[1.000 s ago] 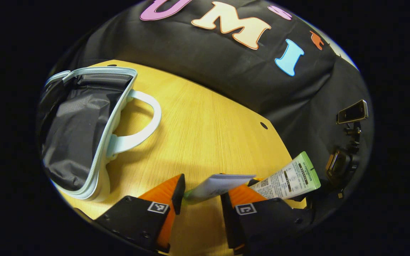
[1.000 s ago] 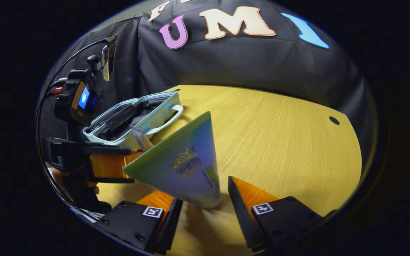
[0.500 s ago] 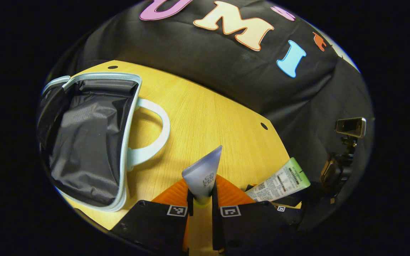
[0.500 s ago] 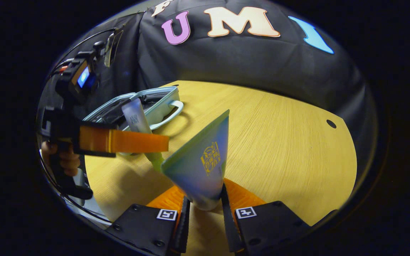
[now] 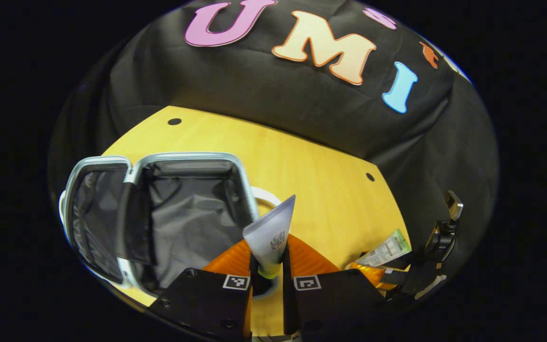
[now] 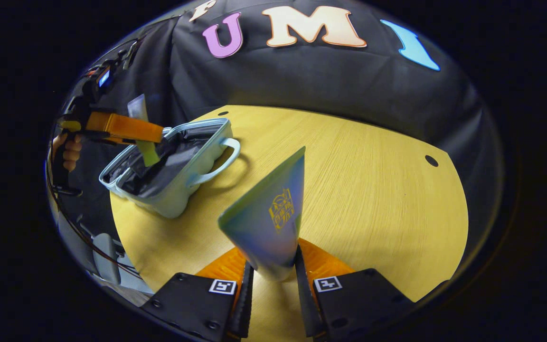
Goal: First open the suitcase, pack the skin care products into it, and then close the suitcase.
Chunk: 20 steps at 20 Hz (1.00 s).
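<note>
Now left gripper (image 5: pixel 268 266) clamps the grey tube (image 5: pixel 269 232) upright, over the open suitcase (image 6: pixel 169 164), nearer of the two. Right gripper (image 6: pixel 271 278) pinches the blue-green tube (image 6: pixel 268 218), crimp up, well apart; suitcase lies to its left across the table (image 6: pixel 373 190).

A staged recording booth is shown rather than a lived-in room. A black cloth wall (image 6: pixel 330 85) is draped behind a bare light-wood table (image 6: pixel 378 190), in whose top round holes (image 5: pixel 174 121) are drilled. Cables (image 6: pixel 71 216) are seen hanging off the table's edge. Small cameras on stands (image 5: pixel 444 228) are mounted at the side. Square printed markers (image 6: pixel 222 287) are fixed to the handheld tools.
</note>
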Motion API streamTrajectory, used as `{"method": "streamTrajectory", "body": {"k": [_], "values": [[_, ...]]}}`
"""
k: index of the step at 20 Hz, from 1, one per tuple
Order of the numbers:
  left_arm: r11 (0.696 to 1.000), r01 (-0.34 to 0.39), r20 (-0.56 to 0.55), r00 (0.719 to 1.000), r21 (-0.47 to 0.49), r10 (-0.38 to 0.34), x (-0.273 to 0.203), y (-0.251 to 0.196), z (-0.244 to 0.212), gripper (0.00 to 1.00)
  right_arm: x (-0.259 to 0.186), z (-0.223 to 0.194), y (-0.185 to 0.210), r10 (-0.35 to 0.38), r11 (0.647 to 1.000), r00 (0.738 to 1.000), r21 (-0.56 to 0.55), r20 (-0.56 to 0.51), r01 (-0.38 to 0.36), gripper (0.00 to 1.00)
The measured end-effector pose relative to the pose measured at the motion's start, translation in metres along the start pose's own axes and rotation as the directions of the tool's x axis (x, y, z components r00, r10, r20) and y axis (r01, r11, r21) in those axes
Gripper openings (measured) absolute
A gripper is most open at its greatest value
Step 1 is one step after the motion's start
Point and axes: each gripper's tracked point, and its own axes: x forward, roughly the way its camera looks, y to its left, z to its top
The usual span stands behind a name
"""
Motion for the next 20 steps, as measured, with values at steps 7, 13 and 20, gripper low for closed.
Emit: {"method": "streamTrajectory", "body": {"k": [7,13,20], "values": [[0.986,-0.167,-0.350,0.924,-0.012,0.152,0.014,0.094,-0.065,0.19,-0.017,0.016,0.012,-0.028,1.000,0.999,-0.009,-0.030,0.028,0.42],[0.990,-0.133,-0.503,0.853,0.044,0.137,0.025,0.114,-0.098,0.19,-0.025,0.045,0.043,-0.014,0.998,0.999,-0.063,-0.032,0.011,0.42],[0.994,-0.109,-0.479,0.871,0.031,0.111,0.006,0.119,-0.091,0.44,-0.016,0.096,0.109,0.061,0.992,0.998,-0.111,-0.006,-0.061,0.42]]}}
